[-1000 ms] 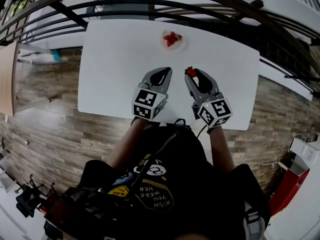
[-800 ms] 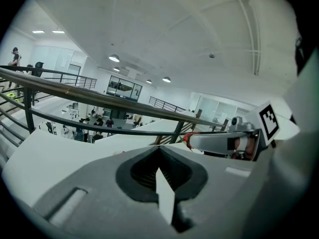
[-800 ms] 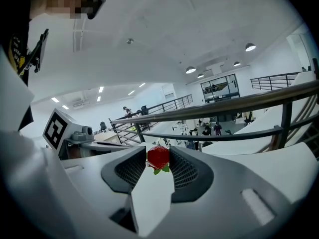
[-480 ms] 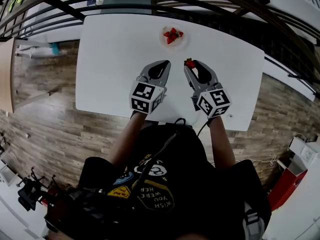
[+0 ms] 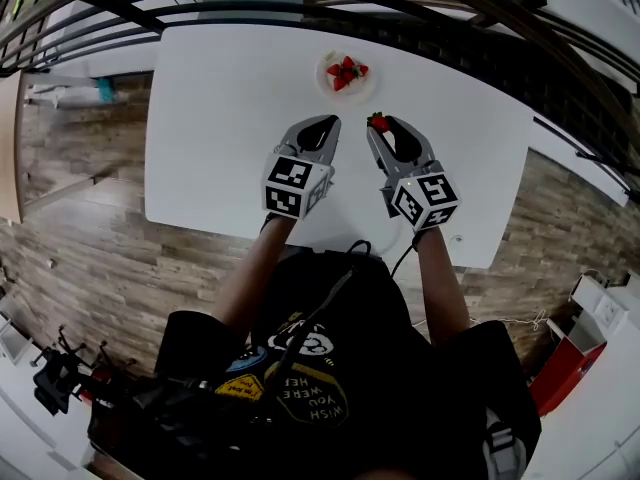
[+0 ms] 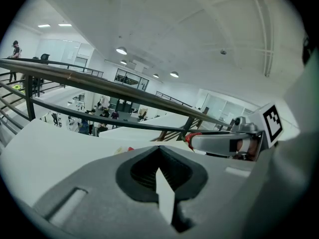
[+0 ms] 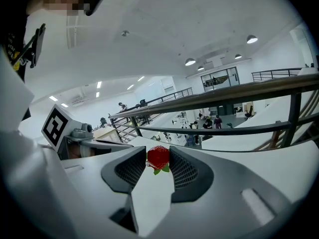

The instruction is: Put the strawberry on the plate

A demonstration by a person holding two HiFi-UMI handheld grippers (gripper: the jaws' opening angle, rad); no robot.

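My right gripper (image 5: 381, 124) is shut on a red strawberry (image 7: 158, 158) with green leaves, held between the fingertips above the white table (image 5: 230, 118); the same strawberry (image 5: 379, 122) shows in the head view. A small white plate (image 5: 345, 76) with other strawberries (image 5: 345, 71) lies at the table's far edge, a short way beyond and left of the held fruit. My left gripper (image 5: 322, 126) sits beside the right one, jaws closed together with nothing between them (image 6: 159, 151).
Dark metal railings (image 5: 470, 18) curve round the far side of the table. Wooden floor (image 5: 80, 258) lies below on the left and right. A black cable (image 5: 360, 243) hangs at the near table edge by the person's body.
Both grippers have moved a little farther across the table toward the plate, the right one carrying the strawberry. The grip has not changed.
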